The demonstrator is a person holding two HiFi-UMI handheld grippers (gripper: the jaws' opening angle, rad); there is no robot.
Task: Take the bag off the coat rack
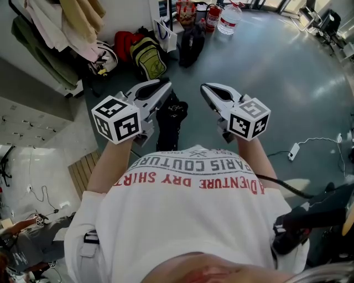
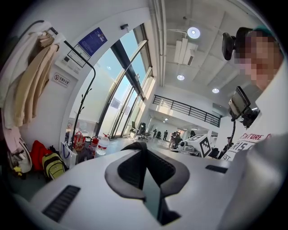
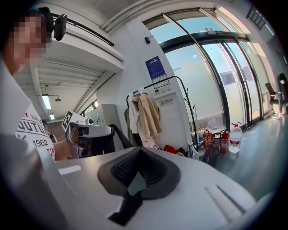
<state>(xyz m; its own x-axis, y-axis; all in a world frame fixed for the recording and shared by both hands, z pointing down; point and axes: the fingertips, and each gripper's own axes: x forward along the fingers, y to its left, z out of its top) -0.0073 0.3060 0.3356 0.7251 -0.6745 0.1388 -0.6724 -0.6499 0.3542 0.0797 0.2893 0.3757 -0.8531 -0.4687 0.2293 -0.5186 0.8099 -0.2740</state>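
While the person stands on the grey floor (image 1: pixel 265 72), the left tongs (image 1: pixel 165 86) are clamped on the strap of the black bag (image 1: pixel 170 119). It hangs in the air between the two grippers, apart from the coat rack (image 2: pixel 78 114), where pale coats (image 1: pixel 77 22) hang. The right tongs (image 1: pixel 205 88) are pressed together on nothing, just beside the bag. By the wall sit a yellow-green backpack (image 1: pixel 148 58) and a water bottle (image 1: pixel 229 16).

Glossy grey-blue floor (image 1: pixel 276 83), white wall (image 2: pixel 56 112), tall windows (image 3: pixel 216 81), round ceiling lights (image 2: pixel 193 32), balcony railing (image 2: pixel 184 110).
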